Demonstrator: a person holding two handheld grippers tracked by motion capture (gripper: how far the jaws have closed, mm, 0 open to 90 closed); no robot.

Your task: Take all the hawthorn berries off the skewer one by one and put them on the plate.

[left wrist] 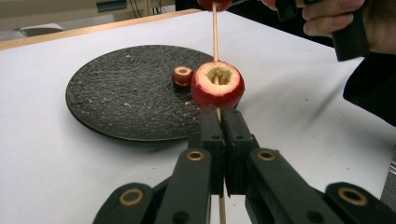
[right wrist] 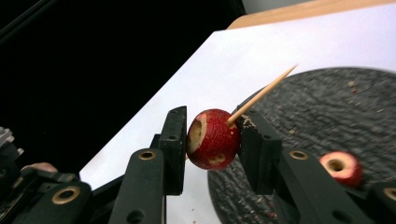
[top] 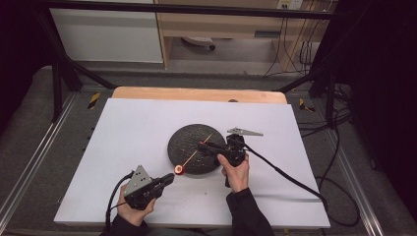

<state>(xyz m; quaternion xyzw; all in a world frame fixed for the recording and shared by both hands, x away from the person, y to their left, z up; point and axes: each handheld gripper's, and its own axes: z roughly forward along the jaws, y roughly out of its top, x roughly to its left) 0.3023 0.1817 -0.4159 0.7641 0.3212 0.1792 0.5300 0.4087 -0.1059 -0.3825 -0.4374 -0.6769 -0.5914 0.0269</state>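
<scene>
Here the left tool (left wrist: 219,119) is clamped tight on a wooden skewer (left wrist: 215,32) threaded through a cored red fruit (left wrist: 217,85) just past the dark plate (left wrist: 116,93)'s edge. The right tool (right wrist: 212,135) squeezes another red fruit (right wrist: 212,139), seemingly already on the skewer, above the plate.

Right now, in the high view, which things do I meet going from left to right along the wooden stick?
Left claw → red cored fruit → round black stone plate → right claw.
</scene>
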